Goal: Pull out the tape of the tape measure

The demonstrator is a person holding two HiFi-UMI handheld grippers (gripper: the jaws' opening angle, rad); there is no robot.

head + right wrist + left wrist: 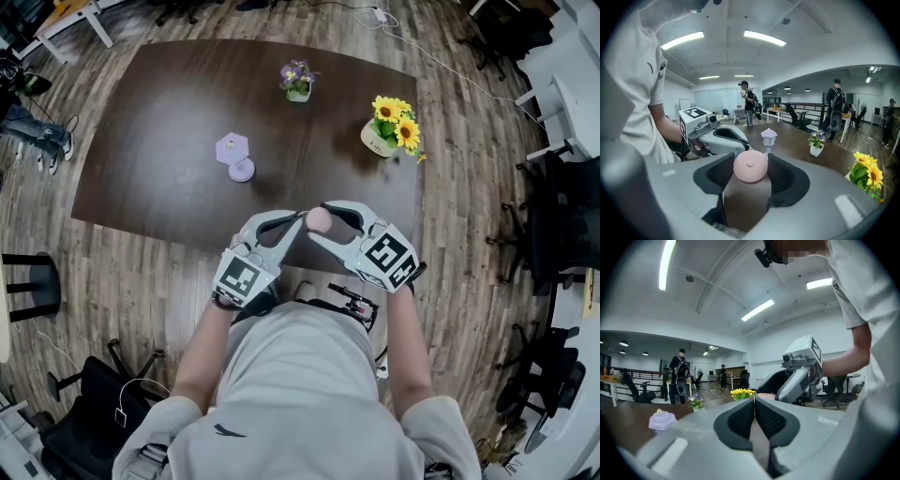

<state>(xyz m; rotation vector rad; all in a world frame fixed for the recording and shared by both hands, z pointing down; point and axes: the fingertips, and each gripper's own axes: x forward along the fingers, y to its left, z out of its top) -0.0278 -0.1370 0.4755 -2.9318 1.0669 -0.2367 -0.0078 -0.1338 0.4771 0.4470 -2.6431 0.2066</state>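
dark table (pixel 169 141) | lilac ornament (pixel 233 155) | purple flower pot (pixel 298 82) | sunflower pot (pixel 390 128)

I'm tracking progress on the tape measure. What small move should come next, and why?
Probably draw the left gripper slowly away from the pink tape measure, which the right gripper clamps. The left jaws are shut, tips right beside the case, and no tape shows pulled out yet. Whether they pinch the tab cannot be seen.

We found no readable words, brands or numbers; the left gripper (pixel 298 220) and right gripper (pixel 323 223) showed only black-and-white square marker patterns.
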